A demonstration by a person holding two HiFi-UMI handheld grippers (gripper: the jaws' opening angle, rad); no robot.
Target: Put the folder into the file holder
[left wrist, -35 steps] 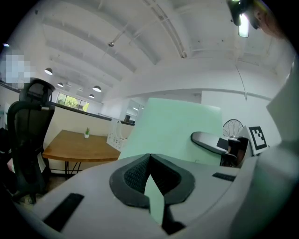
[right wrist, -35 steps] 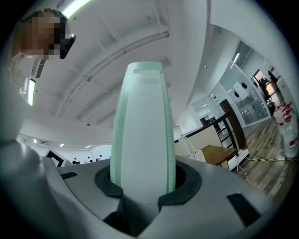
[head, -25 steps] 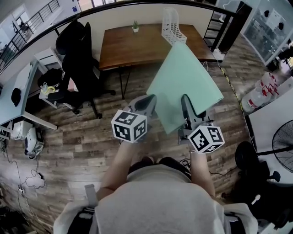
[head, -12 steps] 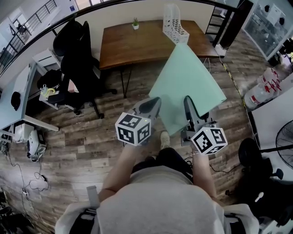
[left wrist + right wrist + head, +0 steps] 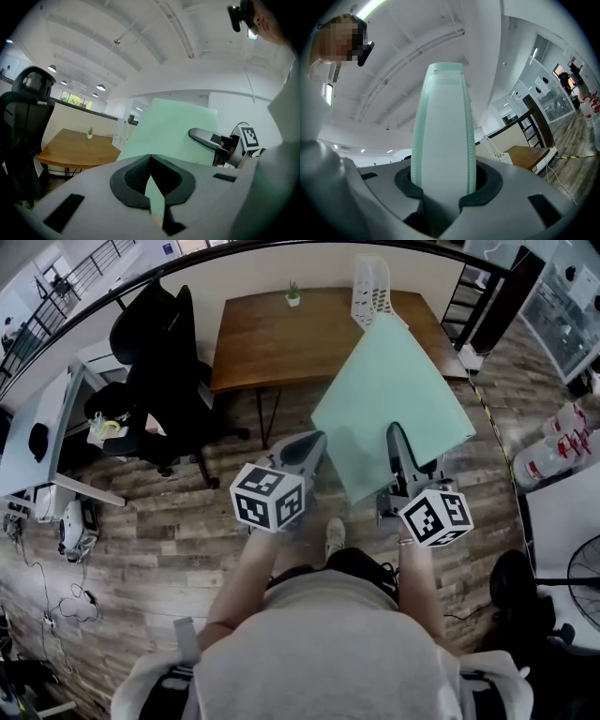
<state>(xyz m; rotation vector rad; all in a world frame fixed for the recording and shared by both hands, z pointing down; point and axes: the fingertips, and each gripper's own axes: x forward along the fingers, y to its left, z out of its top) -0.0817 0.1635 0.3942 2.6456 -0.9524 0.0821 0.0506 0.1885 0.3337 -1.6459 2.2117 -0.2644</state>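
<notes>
A light green folder [image 5: 394,395] hangs tilted in the air between both grippers, its top corner reaching over the wooden table's [image 5: 281,334] right end. My left gripper [image 5: 307,448] is shut on the folder's lower left edge; a thin green sliver [image 5: 154,197] shows between its pads [image 5: 136,176]. My right gripper [image 5: 397,439] is shut on the folder's thick lower right edge [image 5: 443,131]. The white mesh file holder [image 5: 371,292] stands at the table's far right corner, just beyond the folder's top. It also appears small in the left gripper view [image 5: 121,136] and the right gripper view [image 5: 497,145].
A small potted plant [image 5: 293,293] sits at the table's back edge. A black office chair [image 5: 155,362] stands left of the table, a grey desk [image 5: 28,427] further left. Red-and-white canisters [image 5: 562,442] and a fan [image 5: 581,568] are at the right. My shoe [image 5: 335,538] is on the wood floor.
The person has stepped toward the table. Both grippers and the folder have come a little closer to the file holder, and the grips look unchanged.
</notes>
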